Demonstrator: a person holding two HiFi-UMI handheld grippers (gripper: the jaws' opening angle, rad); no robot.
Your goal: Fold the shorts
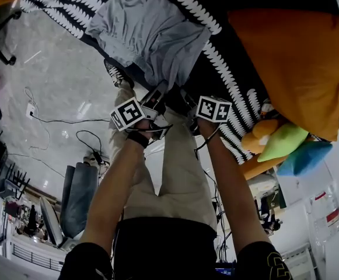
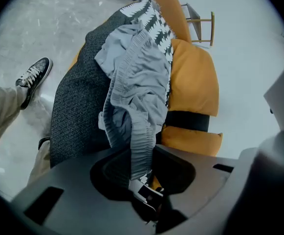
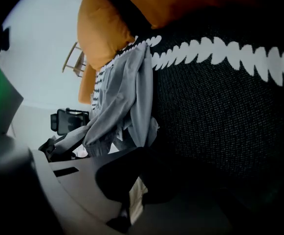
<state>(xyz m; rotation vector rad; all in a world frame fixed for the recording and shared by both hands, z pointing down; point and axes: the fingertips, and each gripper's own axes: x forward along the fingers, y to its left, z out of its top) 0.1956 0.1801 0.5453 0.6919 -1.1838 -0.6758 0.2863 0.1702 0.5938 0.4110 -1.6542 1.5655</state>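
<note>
Grey shorts (image 1: 149,31) lie crumpled on a dark blanket with a white leaf-pattern border (image 1: 227,69), spread over an orange sofa. In the left gripper view the shorts (image 2: 142,77) hang in folds, and their ribbed waistband runs straight down into my left gripper (image 2: 142,180), which is shut on it. From the head view the left gripper (image 1: 156,95) is at the shorts' near edge. My right gripper (image 1: 188,101) is beside it, over the blanket's edge. In the right gripper view the shorts (image 3: 132,97) hang down to the right gripper (image 3: 142,153). It is shut, and darkness hides whether it pinches any cloth.
A big orange cushion (image 1: 297,57) lies to the right, with plush toys (image 1: 286,144) below it. The person's legs and a sneaker (image 1: 118,74) stand by the sofa's edge. Cables (image 1: 46,121) trail over the grey floor. A wooden chair (image 2: 200,26) stands behind the sofa.
</note>
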